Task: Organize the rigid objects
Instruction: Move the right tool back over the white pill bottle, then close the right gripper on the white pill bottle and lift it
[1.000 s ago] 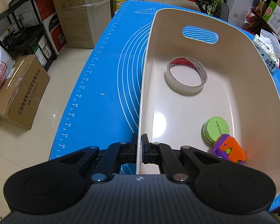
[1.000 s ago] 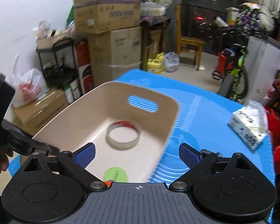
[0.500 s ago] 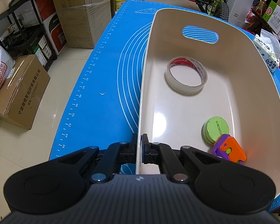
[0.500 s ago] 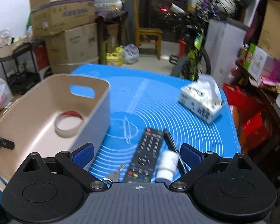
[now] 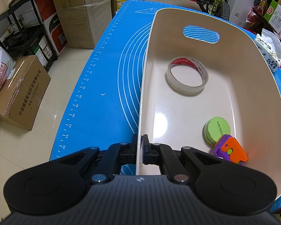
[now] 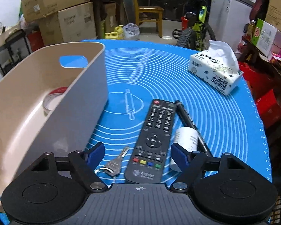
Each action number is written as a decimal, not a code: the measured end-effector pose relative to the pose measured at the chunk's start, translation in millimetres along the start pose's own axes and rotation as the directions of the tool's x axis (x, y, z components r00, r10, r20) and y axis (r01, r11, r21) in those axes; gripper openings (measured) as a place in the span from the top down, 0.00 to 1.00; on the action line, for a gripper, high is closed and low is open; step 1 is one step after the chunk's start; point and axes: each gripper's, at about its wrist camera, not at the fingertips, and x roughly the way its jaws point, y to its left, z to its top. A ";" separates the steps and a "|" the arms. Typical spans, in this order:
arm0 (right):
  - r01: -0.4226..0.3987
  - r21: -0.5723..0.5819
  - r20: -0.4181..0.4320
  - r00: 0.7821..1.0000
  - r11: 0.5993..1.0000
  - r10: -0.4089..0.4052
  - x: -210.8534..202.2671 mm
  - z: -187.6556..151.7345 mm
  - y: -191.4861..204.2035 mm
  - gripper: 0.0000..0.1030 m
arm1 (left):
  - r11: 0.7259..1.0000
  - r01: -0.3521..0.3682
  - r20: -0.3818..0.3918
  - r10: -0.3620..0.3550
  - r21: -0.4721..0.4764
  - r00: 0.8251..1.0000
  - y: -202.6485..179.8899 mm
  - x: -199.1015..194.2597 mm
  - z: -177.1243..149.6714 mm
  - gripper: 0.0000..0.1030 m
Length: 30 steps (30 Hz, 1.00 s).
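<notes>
beige bin (image 5: 243, 60) rim clamped; blue mat (image 6: 215, 116) open rightward.

My two hand-held grippers: matte black, twin-linkage build

My left gripper (image 5: 140, 146) and right gripper (image 6: 137, 154) share ribbed grey-black housings with a small crosshair mark, round black discs on both sides, angular black link arms pinned by silver screws, and blue pads (image 6: 95, 151) lining the fingers.

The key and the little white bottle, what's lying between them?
The black remote lies flat on the blue mat, between the key and the white bottle. The right wrist view shows it.
</notes>
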 end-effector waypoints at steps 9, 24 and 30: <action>0.110 0.052 0.018 0.994 0.993 -0.111 5.5 -1.0 -28.6 0.28 | 1.000 0.000 0.000 0.000 0.000 1.000 0.0 0.1 0.0 0.95; 0.119 0.114 0.013 0.993 0.986 -0.121 33.0 3.0 -43.5 0.47 | 1.000 -0.005 0.000 0.005 0.004 1.000 1.3 0.4 0.4 0.95; 0.123 0.125 0.021 0.992 0.984 -0.127 33.0 1.3 -42.5 0.53 | 1.000 -0.005 0.000 0.005 0.004 1.000 1.2 0.4 0.4 0.95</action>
